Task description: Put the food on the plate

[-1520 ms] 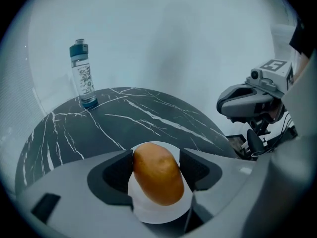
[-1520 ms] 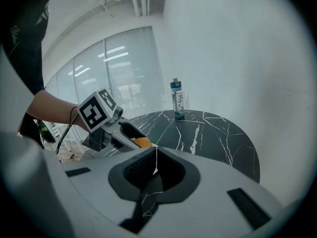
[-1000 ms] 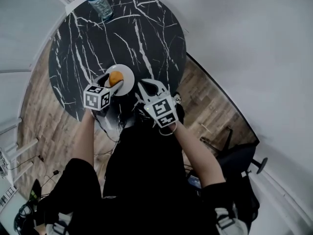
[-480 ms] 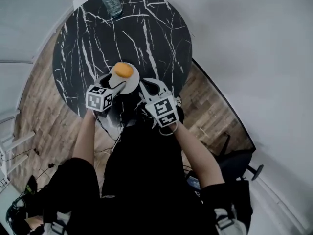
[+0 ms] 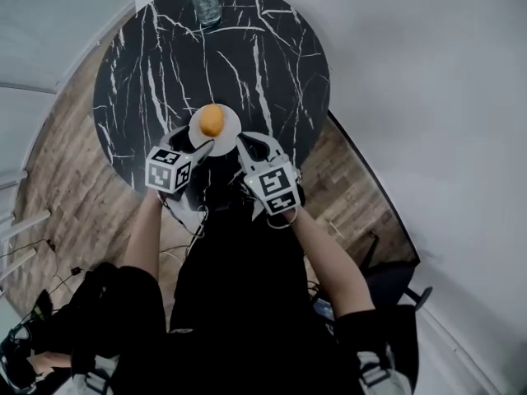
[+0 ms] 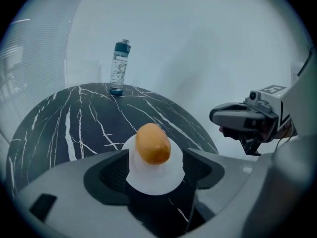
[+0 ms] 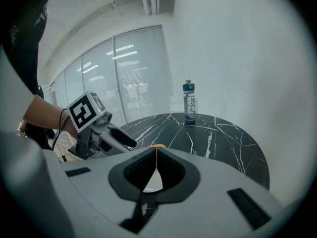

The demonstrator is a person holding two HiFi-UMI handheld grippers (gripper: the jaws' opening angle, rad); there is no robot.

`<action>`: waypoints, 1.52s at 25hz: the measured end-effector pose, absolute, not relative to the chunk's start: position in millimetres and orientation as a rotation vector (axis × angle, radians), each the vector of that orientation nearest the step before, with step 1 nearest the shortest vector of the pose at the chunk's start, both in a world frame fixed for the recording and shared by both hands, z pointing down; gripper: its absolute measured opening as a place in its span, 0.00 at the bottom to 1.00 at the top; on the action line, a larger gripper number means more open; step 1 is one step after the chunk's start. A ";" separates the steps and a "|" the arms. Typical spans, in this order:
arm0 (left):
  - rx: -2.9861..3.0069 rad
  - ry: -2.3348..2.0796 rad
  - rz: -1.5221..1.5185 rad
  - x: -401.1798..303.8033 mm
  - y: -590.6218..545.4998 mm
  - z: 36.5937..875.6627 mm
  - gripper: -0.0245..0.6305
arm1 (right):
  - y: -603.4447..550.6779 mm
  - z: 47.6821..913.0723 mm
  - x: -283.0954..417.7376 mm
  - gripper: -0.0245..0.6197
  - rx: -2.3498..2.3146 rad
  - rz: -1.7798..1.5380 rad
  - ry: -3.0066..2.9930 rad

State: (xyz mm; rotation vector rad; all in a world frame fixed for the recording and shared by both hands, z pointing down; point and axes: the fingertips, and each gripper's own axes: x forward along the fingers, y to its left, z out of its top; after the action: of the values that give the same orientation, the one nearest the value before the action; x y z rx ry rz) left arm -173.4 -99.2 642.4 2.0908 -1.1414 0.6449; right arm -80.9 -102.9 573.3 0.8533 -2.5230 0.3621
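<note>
Already the food (image 5: pixel 212 120) lies on the white plate (image 5: pixel 233 127) near the tabletop's (image 5: pixel 272 56) front edge, so the placing step looks complete. Your left tongs (image 6: pixel 154 171) stand open and empty near the plate; your right tongs (image 7: pixel 156 158) are closed on nothing. Next, you probably need only draw clear. What kind of food this is stays unclear.

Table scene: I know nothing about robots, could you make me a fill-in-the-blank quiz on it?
The orange food lies on a white ____. The bottle stands ____ on the black table. The left gripper is open; the ____ gripper is shut.
Missing: plate; upright; right.
</note>
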 end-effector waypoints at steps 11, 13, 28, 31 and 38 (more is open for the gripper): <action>2.062 -1.403 0.554 -169.5 -67.7 590.1 0.32 | -101.0 535.4 -87.7 0.03 0.804 0.280 -2.573; 2.012 -1.509 0.508 -172.0 -59.8 576.9 0.16 | -100.5 527.3 -87.8 0.03 0.775 0.234 -2.586; 1.813 -1.974 0.312 -135.1 9.0 495.0 0.04 | -65.6 467.7 -45.8 0.03 0.643 0.089 -2.742; 1.817 -2.044 0.232 -121.6 20.8 466.7 0.04 | -56.3 444.6 -34.3 0.03 0.648 0.047 -2.790; 1.825 -2.246 0.168 -101.0 52.3 395.9 0.04 | -36.6 383.1 -3.9 0.03 0.670 -0.057 -2.901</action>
State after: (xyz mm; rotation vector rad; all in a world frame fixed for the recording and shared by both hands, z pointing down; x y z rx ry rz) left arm -101.0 52.3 395.9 1.8254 -2.2463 0.1677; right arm -3.9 -36.6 383.1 0.6699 -2.9007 -0.0567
